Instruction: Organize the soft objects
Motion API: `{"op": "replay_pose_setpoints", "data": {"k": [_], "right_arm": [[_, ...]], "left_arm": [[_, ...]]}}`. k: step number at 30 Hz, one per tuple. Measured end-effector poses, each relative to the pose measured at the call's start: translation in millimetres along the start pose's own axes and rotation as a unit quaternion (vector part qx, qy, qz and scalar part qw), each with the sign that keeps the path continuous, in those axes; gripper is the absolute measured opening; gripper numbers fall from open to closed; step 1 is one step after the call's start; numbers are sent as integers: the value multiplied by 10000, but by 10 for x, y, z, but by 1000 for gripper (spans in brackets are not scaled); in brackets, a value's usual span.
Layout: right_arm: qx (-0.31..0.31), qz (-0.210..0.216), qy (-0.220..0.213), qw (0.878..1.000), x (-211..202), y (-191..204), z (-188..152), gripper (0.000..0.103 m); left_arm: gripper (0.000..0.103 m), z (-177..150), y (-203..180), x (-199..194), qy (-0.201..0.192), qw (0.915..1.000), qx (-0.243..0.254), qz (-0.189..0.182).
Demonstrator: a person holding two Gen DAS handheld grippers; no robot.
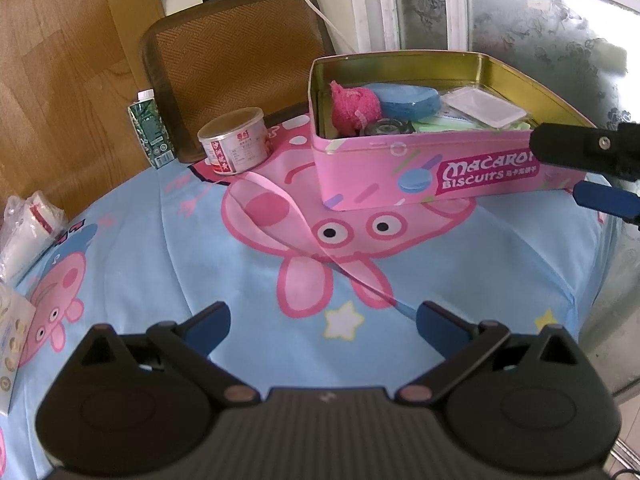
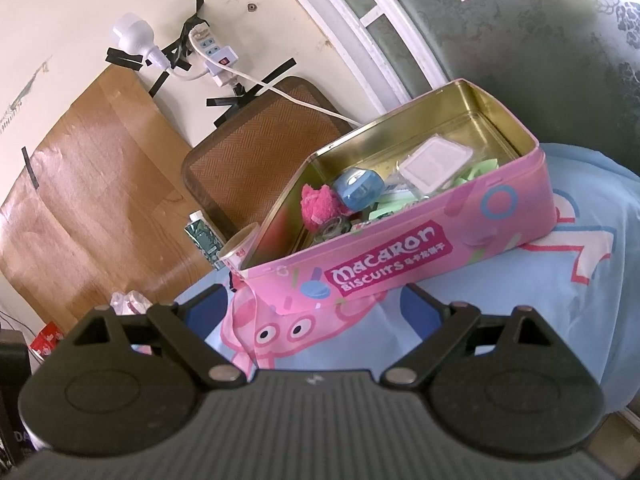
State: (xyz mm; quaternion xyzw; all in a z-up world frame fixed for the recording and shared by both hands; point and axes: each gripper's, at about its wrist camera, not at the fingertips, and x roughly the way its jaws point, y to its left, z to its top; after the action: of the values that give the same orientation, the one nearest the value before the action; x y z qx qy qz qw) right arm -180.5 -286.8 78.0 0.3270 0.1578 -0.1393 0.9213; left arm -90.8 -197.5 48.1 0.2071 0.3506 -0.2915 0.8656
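Note:
An open pink Macaron biscuit tin (image 1: 420,176) (image 2: 400,256) stands on the cartoon-pig tablecloth (image 1: 160,240). Inside it lie a fluffy pink soft piece (image 1: 354,108) (image 2: 318,204), a blue rounded object (image 1: 404,98) (image 2: 358,188), a clear plastic box (image 1: 484,108) (image 2: 434,164) and green bits. A sheer pink ribbon (image 1: 280,216) (image 2: 244,320) lies loose on the cloth in front of the tin. My left gripper (image 1: 324,320) hovers open near the ribbon's near end, holding nothing. My right gripper (image 2: 314,304) is open and empty, near the tin's front wall; it shows at the right edge of the left wrist view (image 1: 556,170).
A short tin can (image 1: 234,140) and a green carton (image 1: 150,130) stand left of the tin, before a brown woven chair back (image 1: 232,56). A plastic bag (image 1: 28,224) and a printed box (image 1: 12,340) lie at the left. A frosted window (image 1: 540,20) is behind; the table drops off at the right.

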Motion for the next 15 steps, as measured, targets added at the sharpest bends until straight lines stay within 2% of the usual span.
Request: {"op": "replay_pose_setpoints", "data": {"k": [15], "right_arm": [[-3, -23, -13, 10000, 5, 8, -21, 95]], "left_arm": [[103, 5, -16, -35, -50, 10000, 13, 16]]}}
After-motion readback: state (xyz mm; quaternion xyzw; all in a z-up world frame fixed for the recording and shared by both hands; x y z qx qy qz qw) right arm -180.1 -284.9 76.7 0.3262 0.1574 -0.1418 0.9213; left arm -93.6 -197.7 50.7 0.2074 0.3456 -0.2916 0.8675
